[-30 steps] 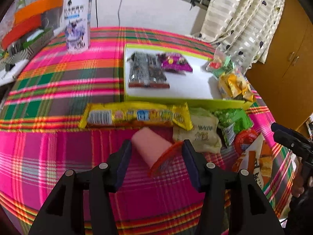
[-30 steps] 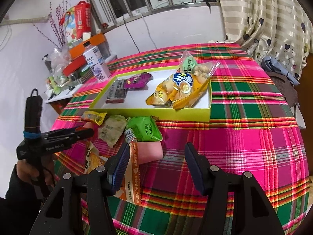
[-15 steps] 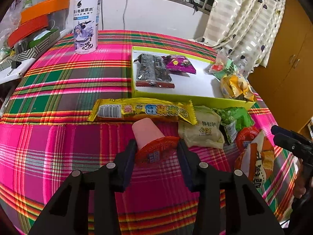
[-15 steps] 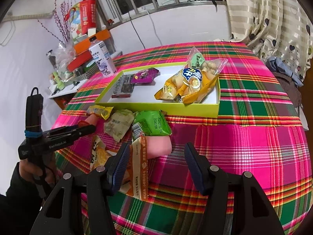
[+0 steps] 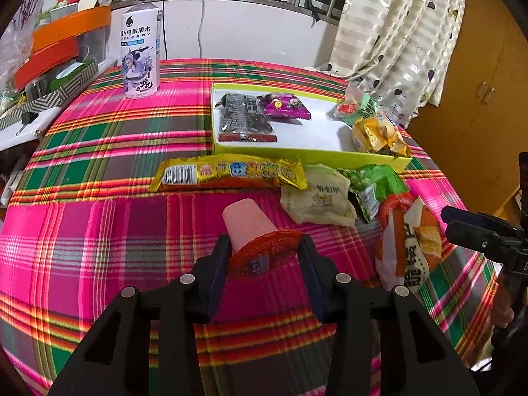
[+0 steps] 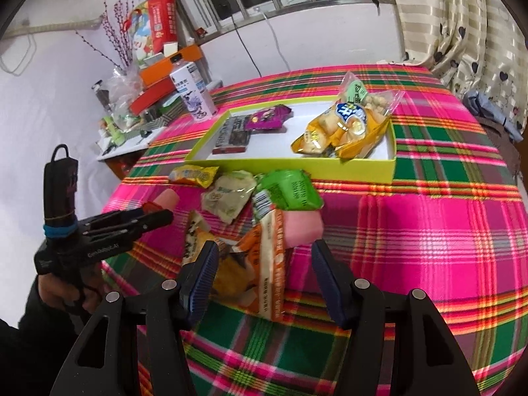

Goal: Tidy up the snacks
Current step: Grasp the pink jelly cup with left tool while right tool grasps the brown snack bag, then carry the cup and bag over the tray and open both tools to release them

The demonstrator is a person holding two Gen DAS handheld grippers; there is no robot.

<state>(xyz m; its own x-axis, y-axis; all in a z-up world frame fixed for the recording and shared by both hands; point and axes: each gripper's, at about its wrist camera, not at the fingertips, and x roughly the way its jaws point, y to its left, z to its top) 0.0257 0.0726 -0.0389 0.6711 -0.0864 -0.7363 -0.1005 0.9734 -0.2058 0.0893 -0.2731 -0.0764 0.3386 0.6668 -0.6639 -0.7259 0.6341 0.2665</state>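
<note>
My left gripper [image 5: 263, 257] is shut on a pink jelly cup [image 5: 250, 227] with an orange-red lid, held just above the plaid cloth. It also shows in the right wrist view [image 6: 165, 199] between the left gripper's fingers [image 6: 155, 217]. My right gripper [image 6: 264, 264] is open over an orange snack bag [image 6: 264, 264] and a second pink cup [image 6: 303, 227]. The yellow-green tray [image 5: 310, 155] holds a dark packet [image 5: 244, 118], a purple packet [image 5: 283, 105] and a yellow bag [image 6: 346, 125].
A long yellow packet [image 5: 231, 173], a pale green packet [image 5: 316, 198] and a bright green packet [image 5: 373, 181] lie before the tray. A drink bottle [image 5: 140, 52] stands at the back left. Clutter fills a side shelf [image 5: 39, 76]. Curtains [image 5: 396, 33] hang at the right.
My left gripper closed on the pink cup and raised it slightly. My right gripper moved forward over the orange bag, staying open.
</note>
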